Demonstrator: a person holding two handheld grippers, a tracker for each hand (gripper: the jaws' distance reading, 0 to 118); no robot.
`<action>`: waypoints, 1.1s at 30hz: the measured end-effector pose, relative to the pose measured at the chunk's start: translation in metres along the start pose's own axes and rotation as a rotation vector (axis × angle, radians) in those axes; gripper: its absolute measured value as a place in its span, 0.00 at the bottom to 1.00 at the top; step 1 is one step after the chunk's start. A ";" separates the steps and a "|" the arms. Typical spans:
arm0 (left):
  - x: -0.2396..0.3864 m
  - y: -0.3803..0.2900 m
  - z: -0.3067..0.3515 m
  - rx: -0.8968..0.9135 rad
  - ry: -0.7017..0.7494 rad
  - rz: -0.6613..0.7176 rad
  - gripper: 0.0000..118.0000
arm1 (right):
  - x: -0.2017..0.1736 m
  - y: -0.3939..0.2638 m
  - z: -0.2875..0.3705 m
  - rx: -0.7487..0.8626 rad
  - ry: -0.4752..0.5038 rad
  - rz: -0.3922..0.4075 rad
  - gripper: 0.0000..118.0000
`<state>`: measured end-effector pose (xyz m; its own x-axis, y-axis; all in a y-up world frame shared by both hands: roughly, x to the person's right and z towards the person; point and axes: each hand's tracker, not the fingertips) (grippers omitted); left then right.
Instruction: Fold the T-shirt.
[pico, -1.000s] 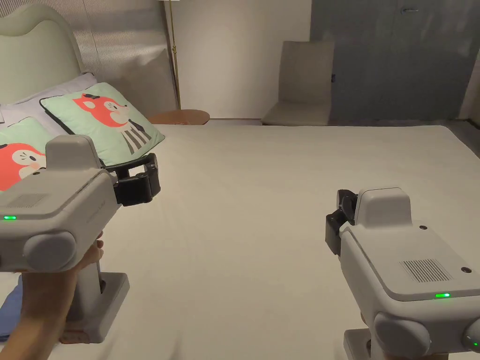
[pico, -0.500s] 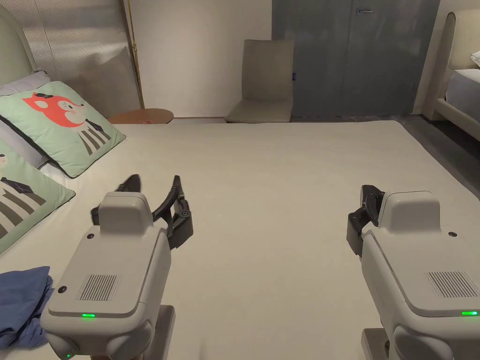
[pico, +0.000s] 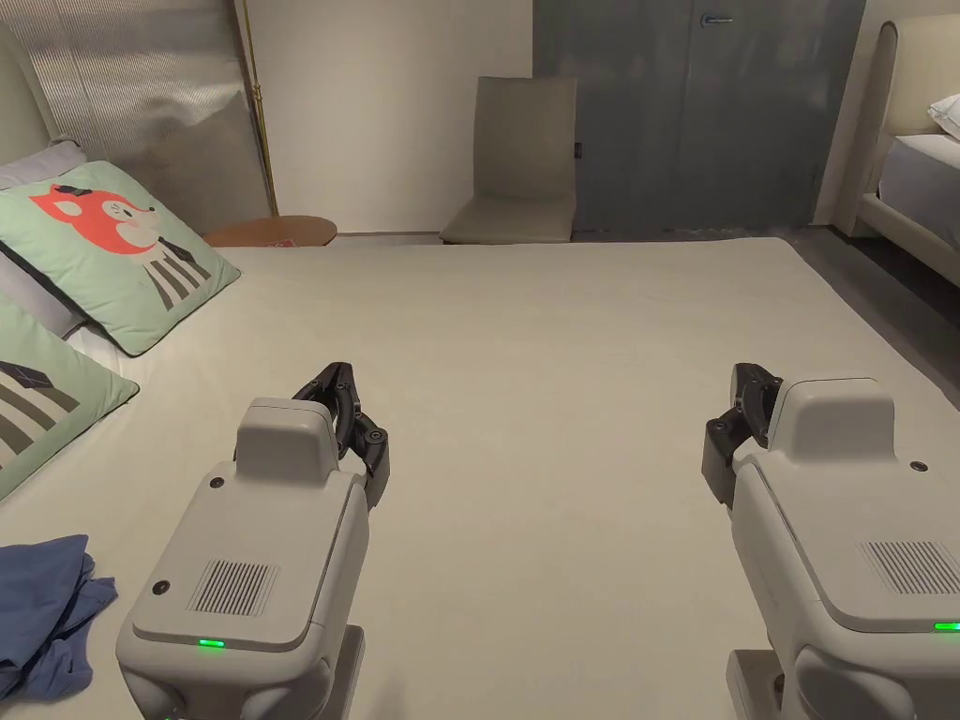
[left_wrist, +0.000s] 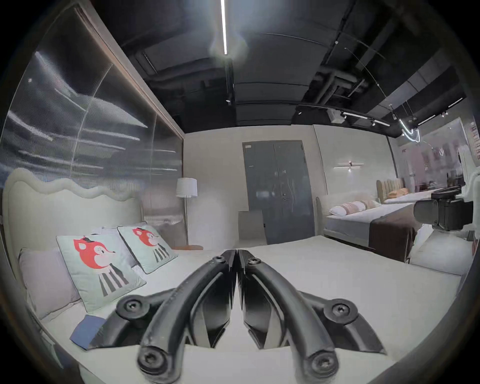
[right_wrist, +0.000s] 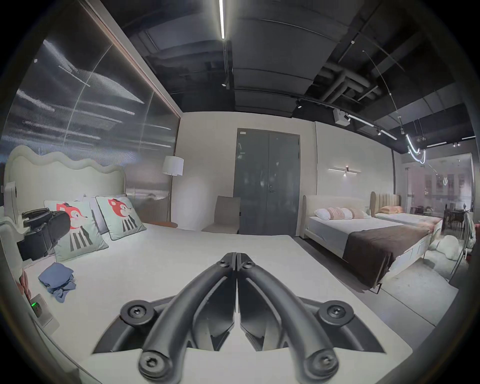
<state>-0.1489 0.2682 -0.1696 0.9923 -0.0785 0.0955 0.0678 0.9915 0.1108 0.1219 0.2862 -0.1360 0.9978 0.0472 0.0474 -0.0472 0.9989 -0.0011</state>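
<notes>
A crumpled blue T-shirt (pico: 47, 609) lies on the beige bed (pico: 562, 356) at the near left edge; the right gripper view has it as a small heap (right_wrist: 57, 280) beside the pillows. My left gripper (pico: 335, 377) hovers over the sheet to the right of the shirt, its jaws closed tip to tip with nothing between them (left_wrist: 237, 254). My right gripper (pico: 750, 382) hangs over the bed's right half, far from the shirt, also shut and empty (right_wrist: 237, 256).
Two fox-print pillows (pico: 127, 248) lean at the bed's left side. A round wooden side table (pico: 272, 231) and a beige chair (pico: 516, 169) stand beyond the bed's far edge. A second bed (pico: 914, 187) stands across a floor gap on the right.
The left gripper has come down and inward from the upper left, and its jaws, open half a second ago, have closed. The head camera has panned right. The right gripper barely moved.
</notes>
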 end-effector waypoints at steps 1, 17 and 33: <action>0.000 -0.001 0.002 -0.001 0.001 0.002 0.00 | 0.000 0.000 0.000 0.000 -0.002 -0.001 0.00; -0.004 0.001 0.004 -0.007 0.003 0.004 0.00 | 0.001 0.002 -0.001 0.004 -0.006 0.007 0.00; -0.001 0.002 0.003 -0.005 -0.002 -0.009 0.00 | -0.001 0.002 -0.001 0.005 -0.005 0.012 0.00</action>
<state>-0.1505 0.2695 -0.1663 0.9914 -0.0882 0.0965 0.0777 0.9912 0.1068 0.1211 0.2880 -0.1372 0.9969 0.0587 0.0521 -0.0590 0.9983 0.0029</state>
